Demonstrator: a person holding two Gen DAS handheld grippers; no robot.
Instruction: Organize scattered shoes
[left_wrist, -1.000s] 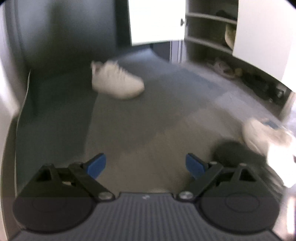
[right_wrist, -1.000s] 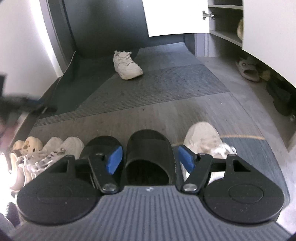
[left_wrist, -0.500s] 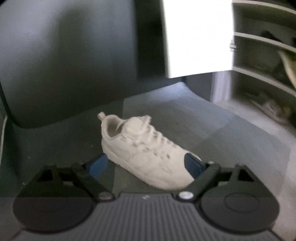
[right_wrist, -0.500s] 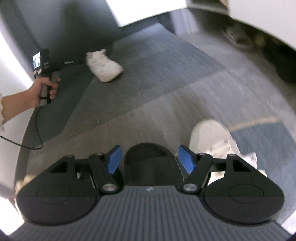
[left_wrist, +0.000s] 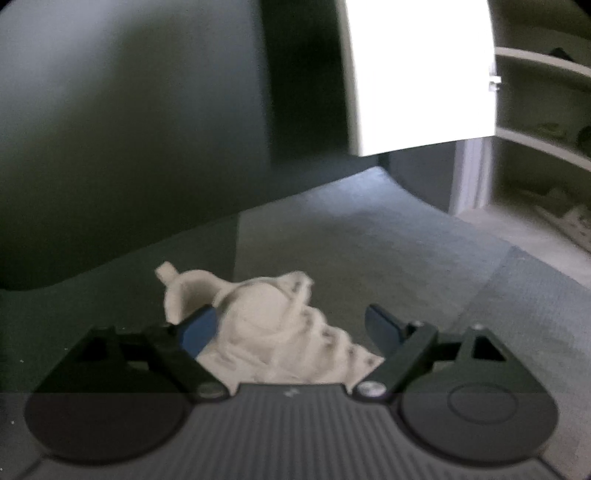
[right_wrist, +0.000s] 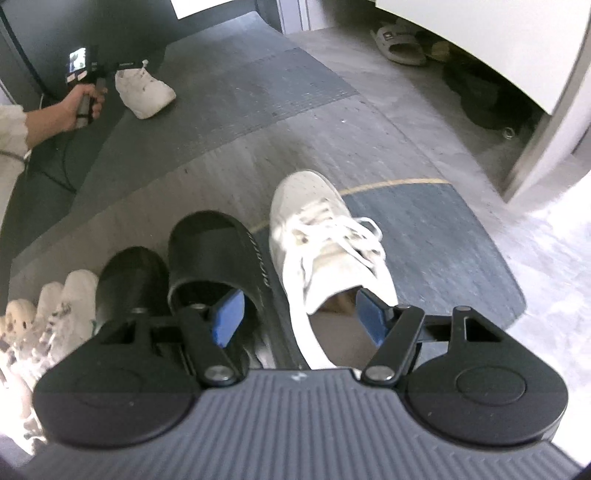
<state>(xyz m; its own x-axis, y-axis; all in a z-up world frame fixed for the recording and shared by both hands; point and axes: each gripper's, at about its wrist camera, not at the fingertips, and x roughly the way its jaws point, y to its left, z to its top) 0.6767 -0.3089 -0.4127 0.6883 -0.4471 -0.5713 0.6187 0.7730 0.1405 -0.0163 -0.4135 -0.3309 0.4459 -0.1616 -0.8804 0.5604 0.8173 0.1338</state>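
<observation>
A white lace-up sneaker (left_wrist: 266, 325) lies on the dark mat (left_wrist: 369, 251), blurred, between the wide-open jaws of my left gripper (left_wrist: 290, 326). The left pad sits by its heel collar and the right pad stands clear of it. In the right wrist view the same sneaker (right_wrist: 146, 92) lies far off, with a hand (right_wrist: 79, 107) holding the left gripper (right_wrist: 125, 68) at it. My right gripper (right_wrist: 300, 317) hangs open over the heel of a second white sneaker (right_wrist: 325, 236), next to a black slipper (right_wrist: 218, 251).
Left of the slipper stand another black slipper (right_wrist: 129, 280), white sneakers (right_wrist: 70, 295) and beige clogs (right_wrist: 14, 325) in a row. Sandals (right_wrist: 399, 44) and dark shoes (right_wrist: 480, 96) lie under the white cabinet (right_wrist: 498, 44). Open shelves (left_wrist: 535, 140) are at the right.
My left gripper has travelled across the floor to the far white sneaker, which now sits between its jaws. The right gripper has swung from over the black slipper to over the near white sneaker.
</observation>
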